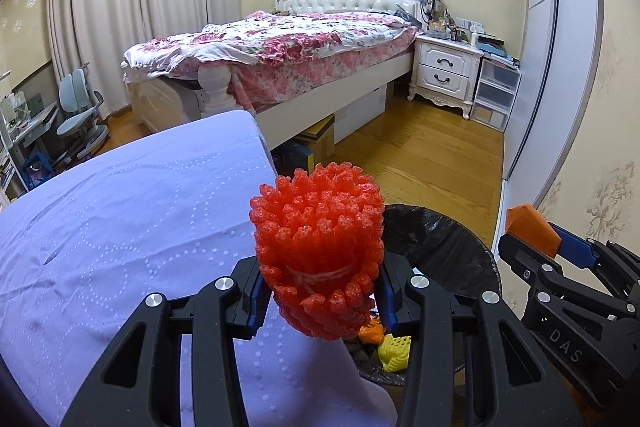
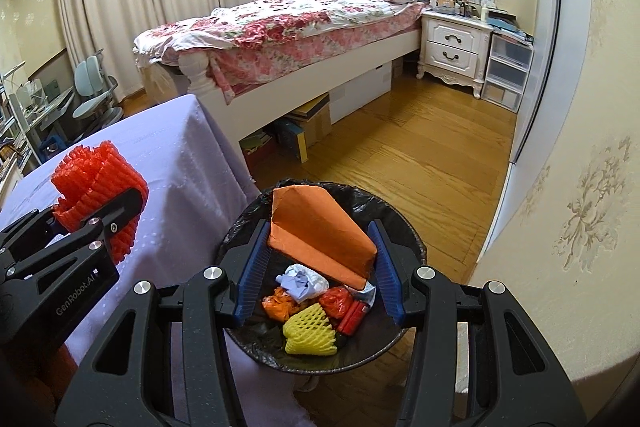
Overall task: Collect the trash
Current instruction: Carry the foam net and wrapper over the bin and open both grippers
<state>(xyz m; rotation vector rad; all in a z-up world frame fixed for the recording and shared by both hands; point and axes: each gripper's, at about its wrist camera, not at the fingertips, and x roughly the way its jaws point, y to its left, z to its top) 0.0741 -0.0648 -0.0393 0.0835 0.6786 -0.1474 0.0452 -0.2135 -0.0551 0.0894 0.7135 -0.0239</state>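
Both fingers pairs clamp trash: left [image 1: 320,301] red foam net [image 1: 320,247], right [image 2: 320,267] orange paper [image 2: 320,231].

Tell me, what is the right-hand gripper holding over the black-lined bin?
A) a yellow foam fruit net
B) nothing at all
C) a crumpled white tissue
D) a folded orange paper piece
D: in the right wrist view the right gripper has its blue pads pressed on either side of the folded orange paper piece, above the trash bin.
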